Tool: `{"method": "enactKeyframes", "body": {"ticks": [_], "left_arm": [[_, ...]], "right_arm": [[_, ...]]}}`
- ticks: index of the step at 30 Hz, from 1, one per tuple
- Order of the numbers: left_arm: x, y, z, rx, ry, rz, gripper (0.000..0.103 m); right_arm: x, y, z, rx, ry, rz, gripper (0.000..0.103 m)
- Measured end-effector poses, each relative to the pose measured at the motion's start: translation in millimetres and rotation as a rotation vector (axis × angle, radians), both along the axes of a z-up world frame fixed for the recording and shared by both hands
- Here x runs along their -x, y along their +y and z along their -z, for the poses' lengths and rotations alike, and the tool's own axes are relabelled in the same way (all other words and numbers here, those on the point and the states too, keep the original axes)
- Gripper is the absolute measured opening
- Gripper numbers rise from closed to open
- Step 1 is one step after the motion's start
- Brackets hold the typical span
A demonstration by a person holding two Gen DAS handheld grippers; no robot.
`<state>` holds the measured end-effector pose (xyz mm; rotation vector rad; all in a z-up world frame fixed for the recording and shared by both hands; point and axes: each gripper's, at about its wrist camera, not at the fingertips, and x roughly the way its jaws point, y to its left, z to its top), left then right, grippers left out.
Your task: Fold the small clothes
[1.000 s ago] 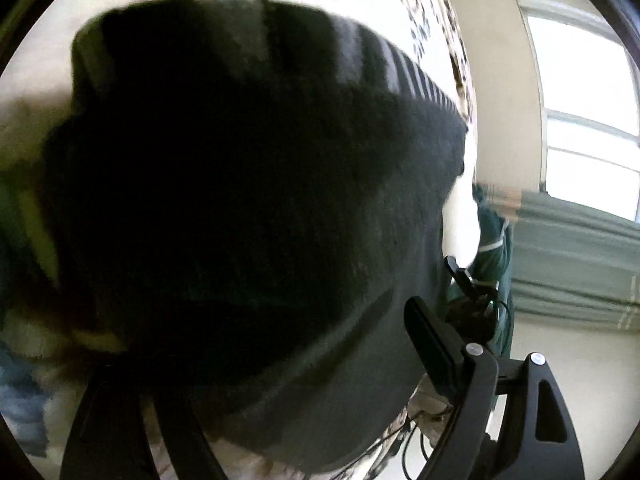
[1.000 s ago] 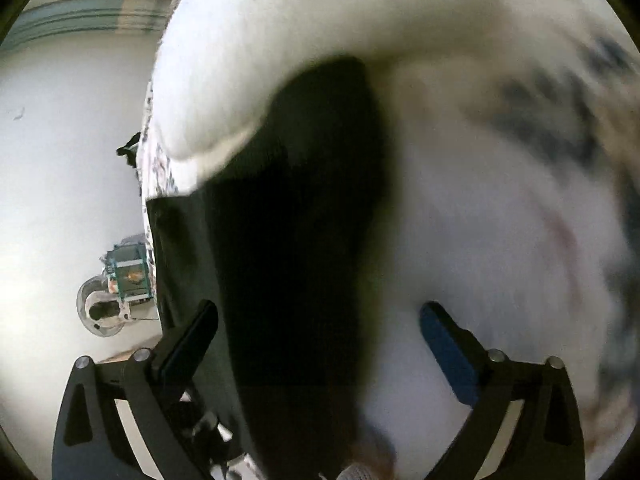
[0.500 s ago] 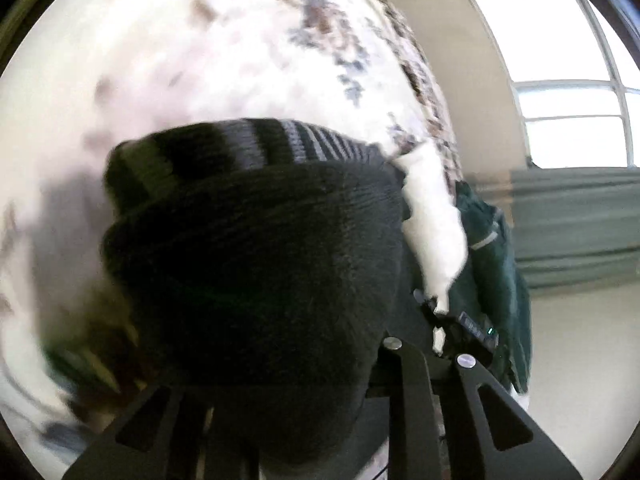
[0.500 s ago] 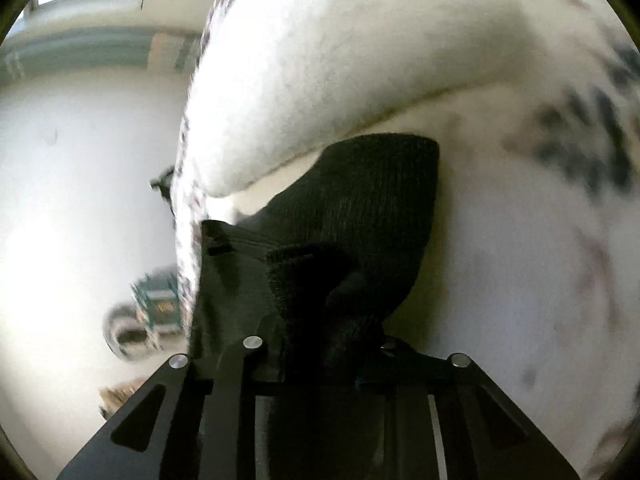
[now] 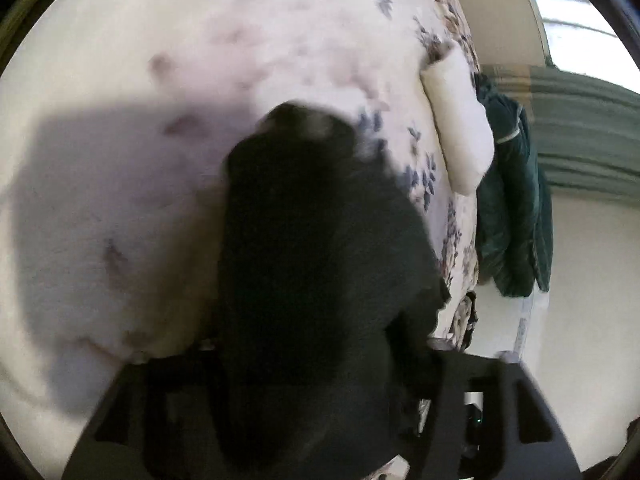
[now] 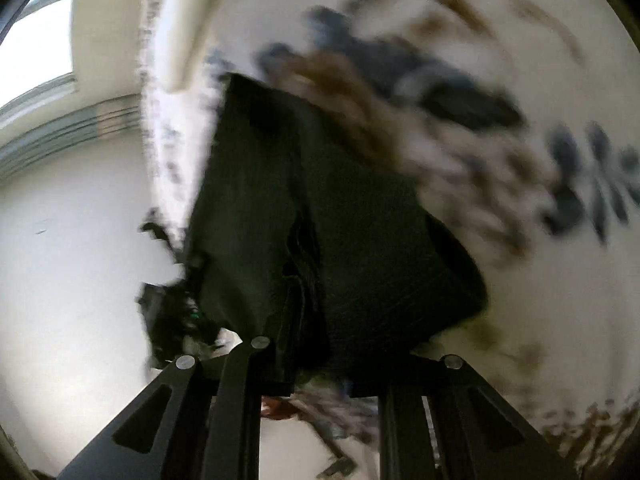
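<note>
Black knit garment point(image 5: 320, 248), bunched and blurred, is pinched by both grippers' fingers over floral bedding point(image 5: 120, 200).

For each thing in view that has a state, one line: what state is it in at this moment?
black knit garment: bunched, partly over the bedspread, pinched by both claws.
left claw: shut on the black knit garment.
right claw: shut on the black knit garment.
floral bedspread: spread out under the garment.
white pillow: lying on the bedspread near its edge.
green jacket: hanging beside the bed.
</note>
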<state>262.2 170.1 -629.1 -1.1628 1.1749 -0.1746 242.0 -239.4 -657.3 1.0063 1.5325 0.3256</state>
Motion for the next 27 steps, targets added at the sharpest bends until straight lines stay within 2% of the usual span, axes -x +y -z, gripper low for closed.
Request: {"method": "enactKeyframes", "body": {"ticks": [1,3,4,5,6,7,9,13,14,15,16,19,20,22,24,27], "left_arm": [[3.2,2.3,1.2,0.004,0.001,-0.020,0.061],[6.4,3.5,-0.2,0.009,-0.011,-0.049,0.062],[10.6,2.6,-5.8,-0.026,-0.015,-0.059,0.063],[16.3,1.5,-12.3,-0.057,-0.018,-0.066,0.064],[21.2,1.4,-16.9,-0.073,-0.020,-0.072,0.064],[31.2,0.6,-25.7,-0.110,-0.024,-0.083,0.064],[45.3,1.0,-38.8,-0.187,-0.025,-0.093,0.064],[91.1,11.9,-48.5,-0.386,0.044,-0.131,0.066],[96.4,14.8,-45.2,-0.418,0.060,-0.137,0.069],[104.5,19.1,-37.6,-0.504,0.114,-0.135,0.072],[109.8,23.8,-28.8,-0.542,0.141,-0.123,0.072],[110.9,24.3,-12.3,-0.583,0.148,-0.073,0.073],[106.2,20.1,-8.9,-0.606,0.147,-0.040,0.077],[97.7,11.4,-4.3,-0.635,0.142,0.010,0.096],[89.5,4.4,-0.2,-0.664,0.159,0.029,0.103],[82.6,0.5,3.2,-0.703,0.180,0.032,0.103]], "right_arm": [[2.1,1.1,6.2,0.012,-0.002,-0.003,0.016],[-4.3,4.2,14.9,0.047,0.024,-0.023,0.024],[-8.7,2.2,15.9,0.055,0.034,-0.040,0.024],[-14.3,3.2,14.1,0.058,0.045,-0.081,0.031],[-18.5,1.5,9.0,0.085,0.060,-0.124,0.042],[-19.9,-15.8,5.6,0.107,0.065,-0.153,0.045],[-22.7,-20.7,-7.1,0.133,0.069,-0.202,0.051],[-32.0,-36.7,-41.9,0.216,0.069,-0.260,0.053],[-39.1,-39.1,-50.6,0.240,0.054,-0.268,0.053],[-48.2,-40.0,-61.7,0.281,0.025,-0.279,0.053],[-59.2,-38.0,-70.9,0.314,-0.005,-0.290,0.053],[-100.2,-15.3,-89.0,0.347,-0.092,-0.317,0.053],[-119.0,0.5,-93.6,0.360,-0.124,-0.330,0.053],[-153.4,29.9,-94.8,0.382,-0.213,-0.381,0.053],[-177.3,51.2,-92.7,0.410,-0.268,-0.432,0.053],[-204.2,94.5,-80.8,0.430,-0.337,-0.549,0.053]]}}
